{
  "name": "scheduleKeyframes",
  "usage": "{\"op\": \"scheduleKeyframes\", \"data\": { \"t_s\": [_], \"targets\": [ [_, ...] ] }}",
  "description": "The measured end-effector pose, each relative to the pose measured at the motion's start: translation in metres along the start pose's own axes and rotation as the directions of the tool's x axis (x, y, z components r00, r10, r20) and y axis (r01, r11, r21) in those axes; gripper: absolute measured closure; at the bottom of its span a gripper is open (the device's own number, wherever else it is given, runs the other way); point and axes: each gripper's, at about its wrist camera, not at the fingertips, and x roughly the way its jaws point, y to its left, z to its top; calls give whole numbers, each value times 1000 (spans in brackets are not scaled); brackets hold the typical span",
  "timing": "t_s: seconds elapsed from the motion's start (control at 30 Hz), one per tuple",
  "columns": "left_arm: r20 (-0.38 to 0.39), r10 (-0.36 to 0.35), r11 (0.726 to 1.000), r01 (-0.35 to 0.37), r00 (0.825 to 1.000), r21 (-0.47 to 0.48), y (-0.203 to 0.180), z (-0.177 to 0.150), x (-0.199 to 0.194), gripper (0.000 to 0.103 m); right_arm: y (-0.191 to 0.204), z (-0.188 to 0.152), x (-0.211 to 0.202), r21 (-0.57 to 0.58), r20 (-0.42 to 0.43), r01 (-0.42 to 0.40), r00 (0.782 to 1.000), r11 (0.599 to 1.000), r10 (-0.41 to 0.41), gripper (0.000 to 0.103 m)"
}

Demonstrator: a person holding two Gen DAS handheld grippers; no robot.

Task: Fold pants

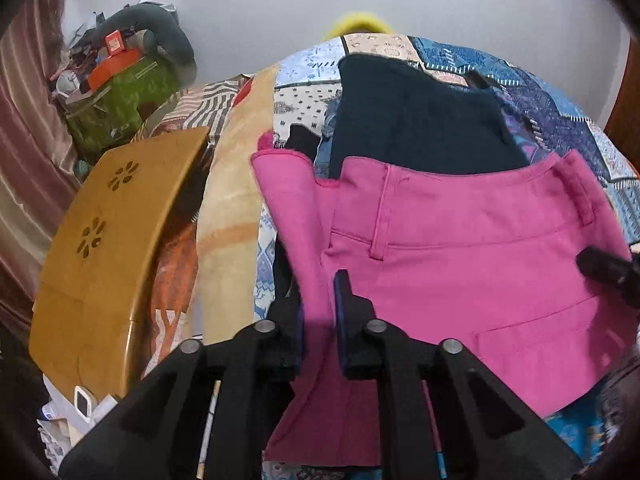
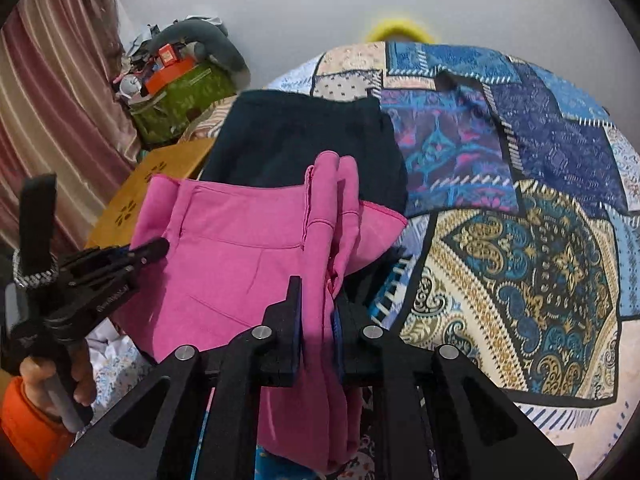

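Pink pants (image 1: 460, 264) are held up over a patchwork bedspread (image 1: 560, 120), waistband side toward the far end. My left gripper (image 1: 320, 312) is shut on the pants' left edge. My right gripper (image 2: 316, 312) is shut on a bunched fold of the same pants (image 2: 240, 272) at their right edge. The left gripper also shows in the right wrist view (image 2: 152, 250), clamped on the left side. The right gripper's tip shows in the left wrist view (image 1: 608, 268) at the far right. A dark teal garment (image 2: 304, 144) lies folded behind the pink pants.
A yellow-brown plastic stool (image 1: 108, 248) stands left of the bed. A green box (image 1: 120, 108) full of clutter sits near the pink curtain (image 2: 52, 120). A yellow round object (image 2: 400, 30) peeks over the bed's far end. The bedspread (image 2: 520, 260) spreads to the right.
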Motion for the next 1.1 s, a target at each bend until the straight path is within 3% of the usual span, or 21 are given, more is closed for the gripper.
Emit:
{"op": "scheduleKeyframes", "data": {
  "t_s": [0.13,0.33,0.53,0.67,0.77,0.87,1.1],
  "targets": [
    [-37,-1,1000,0,999,-28,7,-5,-6,72,-1,-2,-5,16,-25,24,999,1000,-24,82],
    [-78,0,1000,-2,997,-29,18,-8,-37,61,9,-6,-35,-44,-26,67,997,997,-69,77],
    [17,-45,999,45,999,2,19,-14,-121,57,25,-9,-103,-75,94,14,996,997,-7,77],
    [125,-79,997,77,989,19,15,-21,-193,56,45,-18,-164,-107,208,-14,977,994,36,75],
    [224,-104,995,101,969,25,13,-30,-256,56,59,-25,-204,-127,281,-36,957,991,70,75],
    [328,-129,991,131,936,17,11,-43,-318,56,77,-37,-248,-159,362,-46,927,986,101,75],
    [530,-136,989,142,837,29,-6,-88,-437,56,113,-78,-336,-237,540,-18,829,971,147,75]
  ]
}}
